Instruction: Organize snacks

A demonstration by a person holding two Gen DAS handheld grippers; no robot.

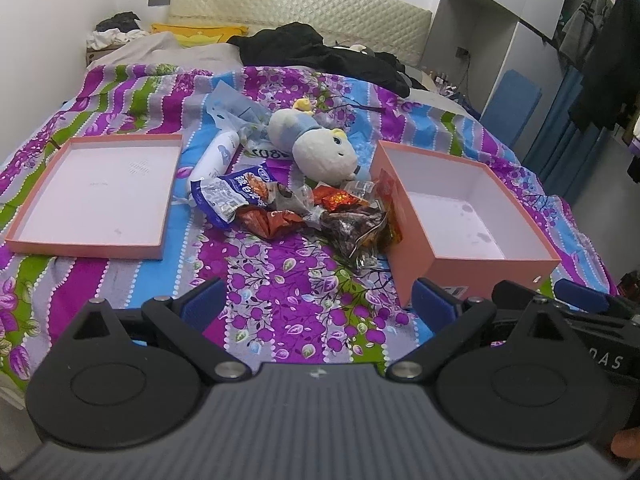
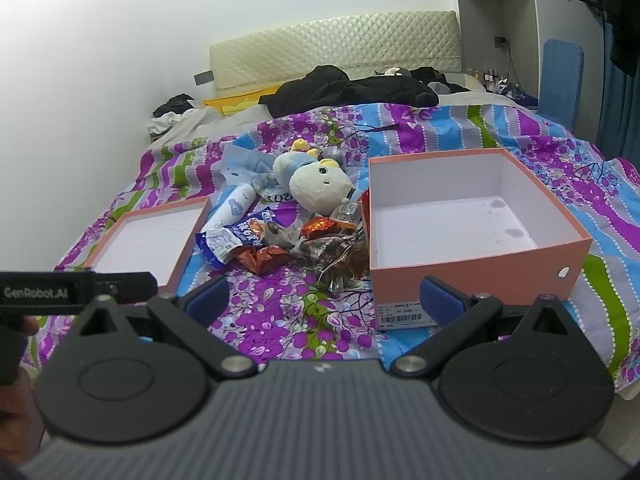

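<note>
A bed [image 1: 280,280] with quilted cream headboard [image 1: 300,12] stands against white walls [image 1: 60,0].

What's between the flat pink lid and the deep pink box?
In both views: crinkly snack packets, a white bottle and a plush toy.

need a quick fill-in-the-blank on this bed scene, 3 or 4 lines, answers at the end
1. The deep pink box holds ____ so far.
2. The snack packets lie between the box and its shallow ____.
3. Behind the snacks lies a white and blue ____ toy.
4. Both the left gripper and the right gripper are ____, holding nothing.

Answers: nothing; lid; plush; open
</note>
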